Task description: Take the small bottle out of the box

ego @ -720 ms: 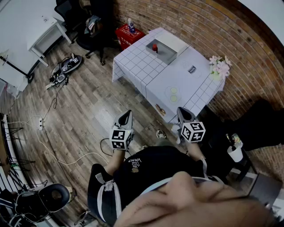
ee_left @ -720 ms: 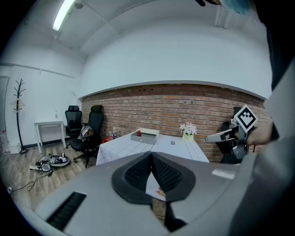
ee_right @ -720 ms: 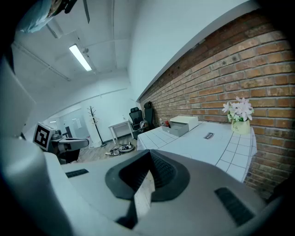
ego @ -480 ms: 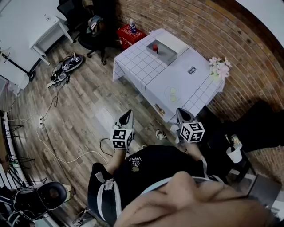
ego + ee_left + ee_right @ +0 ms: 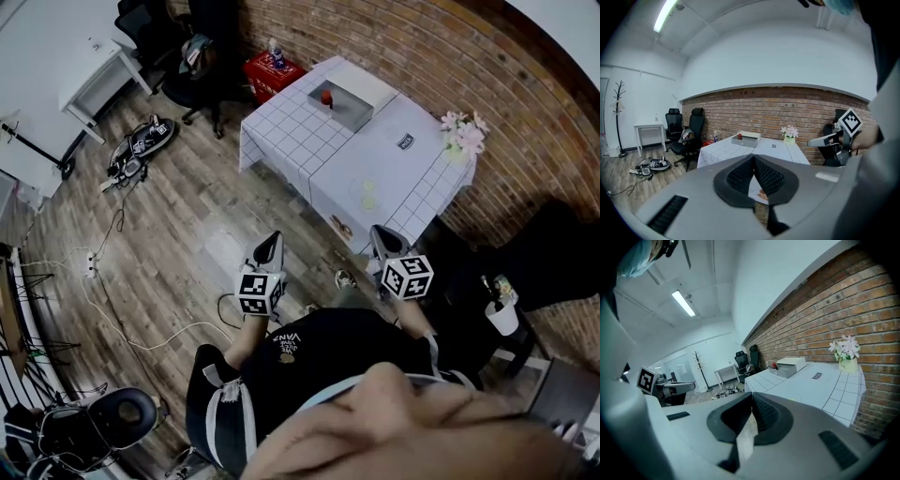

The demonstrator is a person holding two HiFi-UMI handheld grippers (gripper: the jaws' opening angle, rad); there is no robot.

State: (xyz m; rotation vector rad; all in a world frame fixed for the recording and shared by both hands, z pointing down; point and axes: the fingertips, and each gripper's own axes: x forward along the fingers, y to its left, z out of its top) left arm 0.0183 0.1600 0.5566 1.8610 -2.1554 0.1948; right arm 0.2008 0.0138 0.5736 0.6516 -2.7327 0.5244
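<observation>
A small bottle with a red cap (image 5: 326,97) stands in an open grey box (image 5: 349,112) at the far end of a table with a white checked cloth (image 5: 394,183). Both grippers are held well short of the table, above the wooden floor. My left gripper (image 5: 273,237) is shut with nothing in it, its pads meeting at the tip (image 5: 753,157). My right gripper (image 5: 378,232) is also shut and empty (image 5: 752,394). From the left gripper view the box (image 5: 746,138) and bottle (image 5: 739,136) appear small and far ahead. The right gripper view shows the box (image 5: 791,366) at the table's far end.
A vase of pink flowers (image 5: 464,136) and a small dark card (image 5: 405,143) sit on the table by the brick wall. A red crate (image 5: 272,70), office chairs (image 5: 192,56) and a white desk (image 5: 94,70) stand beyond. Cables (image 5: 136,141) lie on the floor at left.
The head view has shifted slightly. Both grippers stay shut, in much the same place short of the table.
</observation>
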